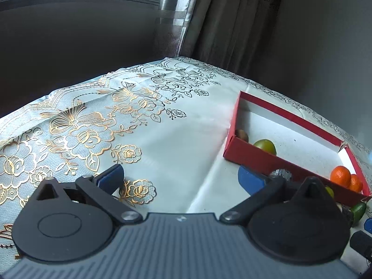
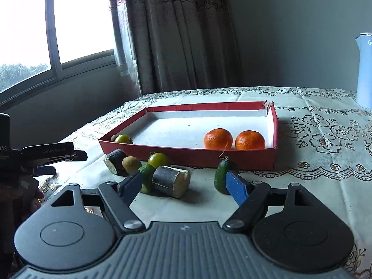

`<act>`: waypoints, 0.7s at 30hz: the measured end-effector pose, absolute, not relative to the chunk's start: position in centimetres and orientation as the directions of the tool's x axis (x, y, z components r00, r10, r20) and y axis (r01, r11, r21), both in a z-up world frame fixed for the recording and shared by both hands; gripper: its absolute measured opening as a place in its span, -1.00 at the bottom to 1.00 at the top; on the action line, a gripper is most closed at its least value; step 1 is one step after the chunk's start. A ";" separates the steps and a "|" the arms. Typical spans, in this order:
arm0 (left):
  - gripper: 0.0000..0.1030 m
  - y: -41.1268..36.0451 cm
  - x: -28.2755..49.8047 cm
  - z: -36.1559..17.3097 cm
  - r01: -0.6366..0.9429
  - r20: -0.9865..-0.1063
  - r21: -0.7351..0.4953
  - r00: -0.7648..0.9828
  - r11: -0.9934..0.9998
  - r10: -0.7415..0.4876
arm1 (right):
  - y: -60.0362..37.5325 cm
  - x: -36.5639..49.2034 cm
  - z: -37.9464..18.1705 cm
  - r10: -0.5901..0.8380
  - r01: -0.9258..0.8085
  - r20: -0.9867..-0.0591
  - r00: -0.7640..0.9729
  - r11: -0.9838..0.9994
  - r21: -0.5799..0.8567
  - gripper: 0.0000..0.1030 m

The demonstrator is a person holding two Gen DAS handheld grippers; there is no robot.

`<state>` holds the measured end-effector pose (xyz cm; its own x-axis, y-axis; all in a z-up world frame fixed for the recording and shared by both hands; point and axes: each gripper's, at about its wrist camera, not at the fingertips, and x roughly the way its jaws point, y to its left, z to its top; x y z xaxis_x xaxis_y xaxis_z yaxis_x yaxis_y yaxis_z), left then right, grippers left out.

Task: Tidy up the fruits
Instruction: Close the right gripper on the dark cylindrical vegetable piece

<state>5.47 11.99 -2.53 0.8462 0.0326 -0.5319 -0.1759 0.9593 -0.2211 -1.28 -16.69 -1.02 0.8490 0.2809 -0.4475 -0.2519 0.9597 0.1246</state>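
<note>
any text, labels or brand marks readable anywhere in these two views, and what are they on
"GenRoBo..AI", roughly: pale print on the black body of the left gripper seen side-on in the right wrist view; the middle letters are blurred, so that reading is unsure.
"DAS": cut off at the frame edge on that same gripper; the start is out of view.
A small mark on the pale blue vessel at the far right: cropped, unreadable.
The red box and the fruit show no readable text.
</note>
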 end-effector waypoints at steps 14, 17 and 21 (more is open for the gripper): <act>1.00 11.3 5.6 -2.5 -0.127 -0.532 -0.202 0.847 0.971 0.001 | -15.8 1.5 -1.6 0.264 -0.221 -0.485 0.834 0.965 0.145 0.52; 1.00 11.3 5.6 -2.5 -0.121 -0.530 -0.208 0.848 0.971 -0.008 | -16.3 1.5 -1.5 0.237 -0.181 -0.466 0.852 0.970 0.163 0.50; 1.00 11.4 5.6 -2.5 -0.121 -0.529 -0.218 0.848 0.968 -0.013 | -15.6 2.0 -1.6 0.174 -0.130 -0.487 0.856 0.984 0.125 0.48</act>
<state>5.58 11.43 -2.48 0.8484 -0.0133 -0.5292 -0.1211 0.9683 -0.2184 2.04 -15.62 -1.61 0.8559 0.1744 -0.4869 -0.1296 0.9837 0.1245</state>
